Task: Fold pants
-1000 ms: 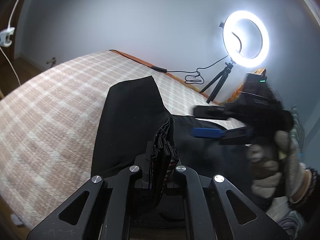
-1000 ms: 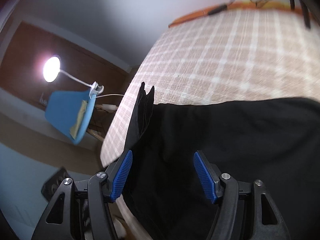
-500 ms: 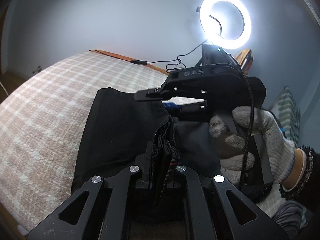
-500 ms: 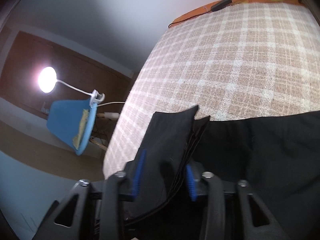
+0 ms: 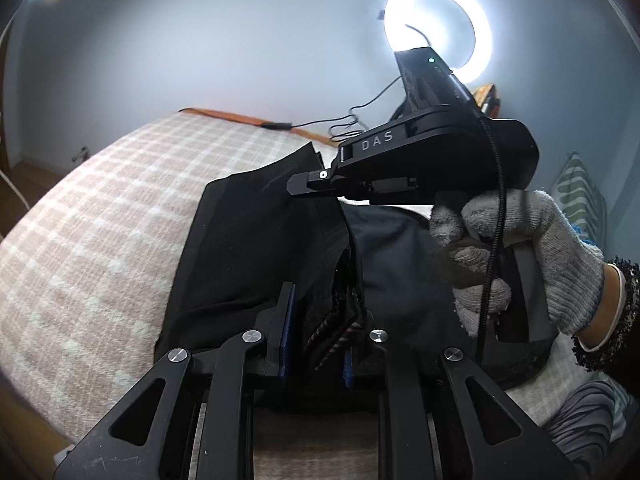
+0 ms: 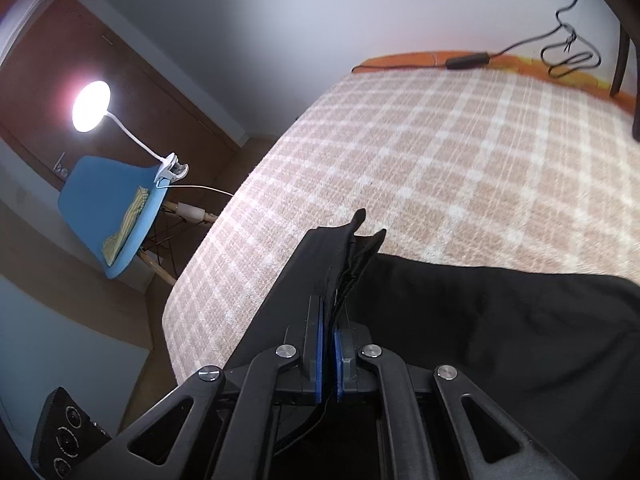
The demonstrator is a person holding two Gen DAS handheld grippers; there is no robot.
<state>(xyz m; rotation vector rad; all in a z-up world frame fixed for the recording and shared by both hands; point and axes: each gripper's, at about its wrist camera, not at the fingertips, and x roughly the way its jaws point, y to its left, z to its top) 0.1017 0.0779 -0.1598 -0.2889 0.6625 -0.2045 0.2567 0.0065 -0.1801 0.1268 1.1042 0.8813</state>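
White letters "DAS" stand on the black side of the right tool (image 5: 320, 178), nothing else readable

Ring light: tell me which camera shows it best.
The left wrist view. The ring light glows there at upper right against the wall, its lower part hidden behind the right tongs. The right wrist view shows no ring, only a dark leg at its right edge, probably the stand's.

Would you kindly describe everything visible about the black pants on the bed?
The black pants are matte woven cloth lying on the checked blanket. One bunched edge, showing striped inner fabric, sits between the opening left tongs; the right tongs are shut on another layered edge, lifted off the bed. The rest lies spread across the blanket.
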